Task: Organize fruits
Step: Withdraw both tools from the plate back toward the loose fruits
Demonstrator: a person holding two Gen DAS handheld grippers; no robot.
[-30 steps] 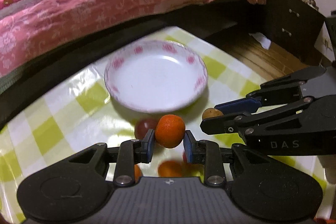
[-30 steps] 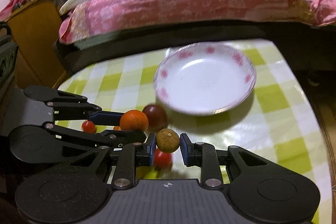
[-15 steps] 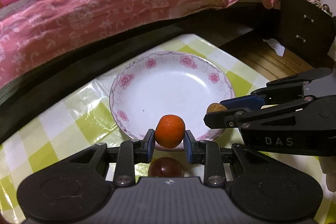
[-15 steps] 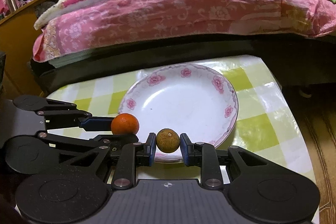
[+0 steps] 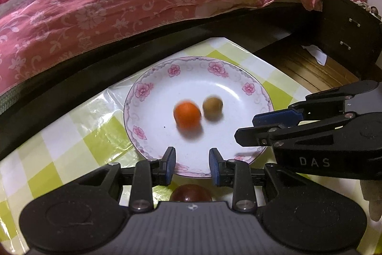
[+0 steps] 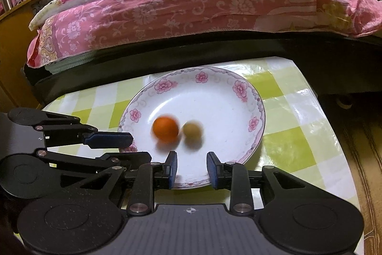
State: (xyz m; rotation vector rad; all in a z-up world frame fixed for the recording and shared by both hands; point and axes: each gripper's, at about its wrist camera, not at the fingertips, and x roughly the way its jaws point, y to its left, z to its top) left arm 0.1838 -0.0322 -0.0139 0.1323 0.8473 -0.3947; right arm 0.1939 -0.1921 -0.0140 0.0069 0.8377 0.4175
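Two fruits, an orange (image 5: 187,114) and a brownish fruit (image 5: 212,105), lie blurred, side by side in the flowered plate (image 5: 152,87) near the table's (image 5: 71,135) far edge. Both the left gripper (image 5: 192,165) and the right gripper (image 6: 192,166) have jaws wide and empty; "DAS" is printed on the right one.

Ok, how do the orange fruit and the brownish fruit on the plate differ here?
The orange fruit is bright orange; the brownish fruit is dull tan-green. The orange fruit looks larger than the brownish fruit. In both wrist views the orange fruit lies left of the brownish fruit, close beside it. Both are round, motion-blurred, and inside the flowered plate, free of both open grippers.
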